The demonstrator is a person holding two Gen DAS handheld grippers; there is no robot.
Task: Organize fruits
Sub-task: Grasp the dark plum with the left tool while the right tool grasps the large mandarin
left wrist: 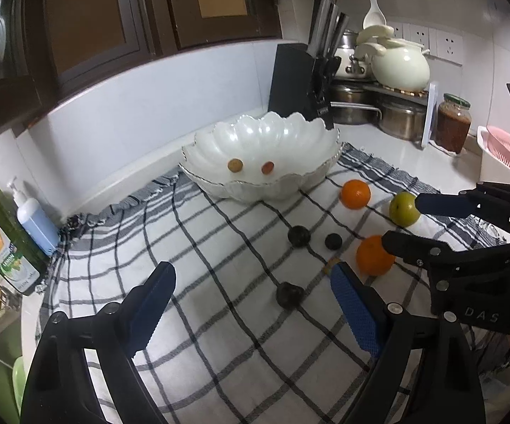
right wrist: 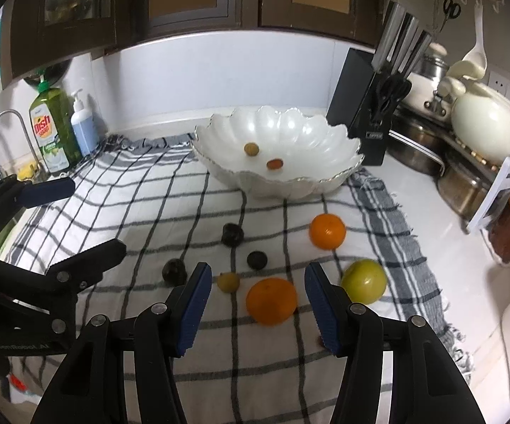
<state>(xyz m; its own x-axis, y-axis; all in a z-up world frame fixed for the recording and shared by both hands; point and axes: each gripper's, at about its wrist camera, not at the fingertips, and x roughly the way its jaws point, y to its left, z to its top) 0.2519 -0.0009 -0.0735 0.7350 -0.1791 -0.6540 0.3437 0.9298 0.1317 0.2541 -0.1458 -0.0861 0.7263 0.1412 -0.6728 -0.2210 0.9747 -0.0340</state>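
A white scalloped bowl (left wrist: 290,134) (right wrist: 325,141) stands at the back of the checked cloth (left wrist: 191,233) and holds two small fruits (left wrist: 235,165). On the cloth lie two oranges (right wrist: 327,231) (right wrist: 271,300), a green fruit (right wrist: 364,281), three dark fruits (right wrist: 232,234) and a small yellow fruit (right wrist: 228,281). My left gripper (left wrist: 251,275) (right wrist: 98,215) hangs open over the cloth, with one dark fruit (left wrist: 289,294) just ahead of its fingers. My right gripper (right wrist: 256,272) (left wrist: 400,220) is open too, and the nearer orange (left wrist: 373,256) sits just beyond its fingertips, untouched.
A black knife block (left wrist: 301,81), steel pots and a cream pot (left wrist: 401,67) crowd the back right corner. A jar (left wrist: 453,127) and a pink rack (left wrist: 506,155) stand at the right. Dish soap (left wrist: 4,243) and a pump bottle (left wrist: 37,222) stand at the left by the sink.
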